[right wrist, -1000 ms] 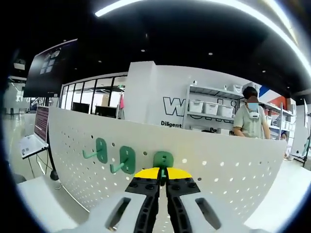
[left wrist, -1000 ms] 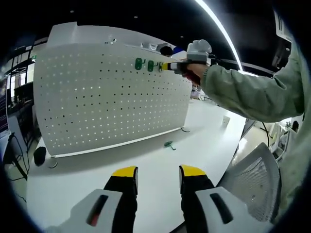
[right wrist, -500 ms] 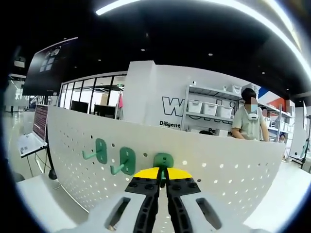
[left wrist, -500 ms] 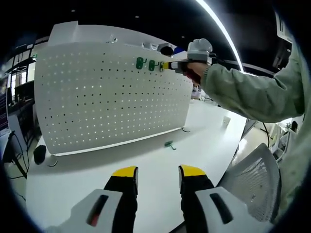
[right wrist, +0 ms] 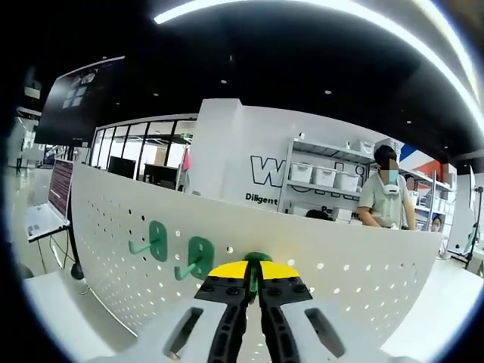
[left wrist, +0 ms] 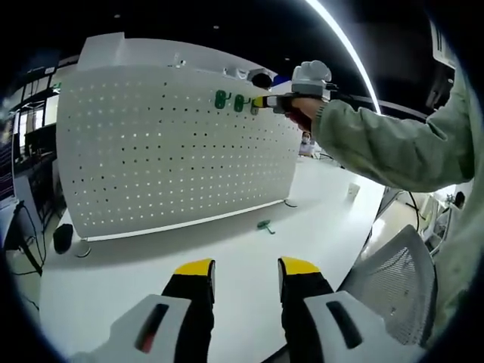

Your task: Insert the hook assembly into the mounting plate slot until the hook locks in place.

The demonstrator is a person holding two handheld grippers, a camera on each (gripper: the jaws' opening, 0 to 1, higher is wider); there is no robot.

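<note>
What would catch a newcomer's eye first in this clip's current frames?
The big white pegboard standing upright on the white table, with two green hooks already mounted near its top edge. Next, the right gripper, raised to that edge, shut on a third green hook pressed against the board. A spare green hook lies on the table at the board's foot.

A white table (left wrist: 227, 257) filled the lower middle of the left gripper view. A perforated white panel (left wrist: 174, 144) stood on it. A small green hook (left wrist: 263, 224) lay near the centre.

Green hook (right wrist: 255, 259) pressed against white perforated mounting plate (right wrist: 121, 227) near its top edge, beside two mounted green hooks (right wrist: 198, 257).
</note>
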